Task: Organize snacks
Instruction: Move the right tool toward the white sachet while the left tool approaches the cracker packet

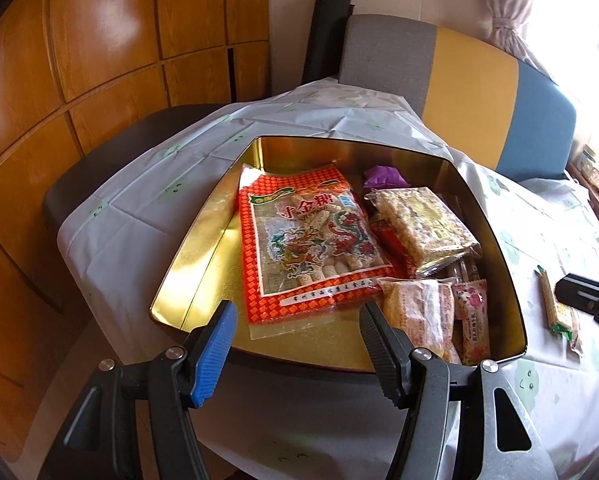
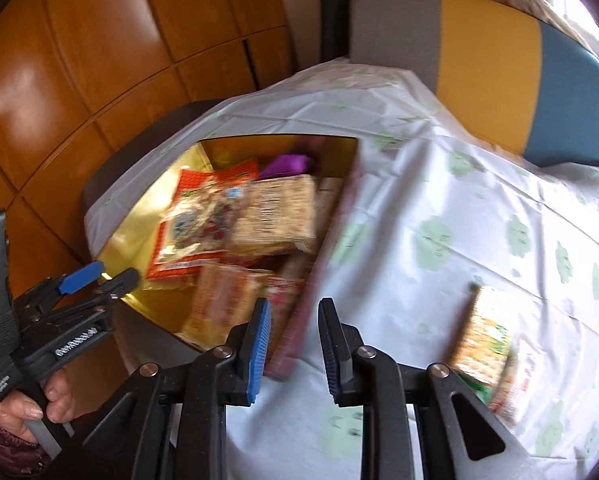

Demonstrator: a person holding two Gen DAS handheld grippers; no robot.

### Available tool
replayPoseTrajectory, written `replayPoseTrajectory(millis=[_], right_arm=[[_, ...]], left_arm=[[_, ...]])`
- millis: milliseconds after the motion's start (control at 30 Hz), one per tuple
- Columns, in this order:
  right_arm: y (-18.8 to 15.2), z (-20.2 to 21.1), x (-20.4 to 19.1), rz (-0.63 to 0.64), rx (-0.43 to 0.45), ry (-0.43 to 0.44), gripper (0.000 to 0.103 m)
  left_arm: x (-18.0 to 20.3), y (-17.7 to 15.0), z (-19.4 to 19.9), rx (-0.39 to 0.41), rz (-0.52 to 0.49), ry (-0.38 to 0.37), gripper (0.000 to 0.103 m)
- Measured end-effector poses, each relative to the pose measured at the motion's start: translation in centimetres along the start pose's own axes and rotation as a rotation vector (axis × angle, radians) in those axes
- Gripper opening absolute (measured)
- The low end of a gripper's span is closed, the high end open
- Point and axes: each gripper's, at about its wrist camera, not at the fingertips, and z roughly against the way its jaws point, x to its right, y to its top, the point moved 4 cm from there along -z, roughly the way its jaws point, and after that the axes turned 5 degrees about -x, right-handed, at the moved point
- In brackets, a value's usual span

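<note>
Most snacks already lie in the gold tin (image 1: 203,264); I judge the step is fetching the packets left on the cloth. My left gripper (image 1: 295,320) hovers wide open and empty at the tin's near edge. My right gripper (image 2: 293,322), parted and empty, must swing right to the packet (image 2: 481,336). Only the right view, blurred, shows my left hand (image 2: 31,404).

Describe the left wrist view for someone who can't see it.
An open gold tin on a tablecloth-covered table holds snack packets, the largest a red candy bag lying flat. The left gripper hovers open and empty above the tin's near edge.
</note>
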Motion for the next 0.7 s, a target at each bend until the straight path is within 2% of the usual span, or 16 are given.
replayPoseTrajectory(millis=[267, 533, 700], right_arm=[[-1.5, 2.0, 7.2, -0.048, -0.031, -0.140, 0.025], [-3.1, 3.3, 14.5, -0.082, -0.110, -0.292, 0.024], [-4.8, 3.5, 20.3, -0.186, -0.121, -0.357, 0.029]], left_arm=[[1.6, -0.2, 0.3, -0.001, -0.045, -0.014, 0.064], [3.2, -0.6, 0.5, -0.008, -0.085, -0.052, 0.064], [4.2, -0.7, 0.8, -0.004, -0.121, -0.067, 0.064]])
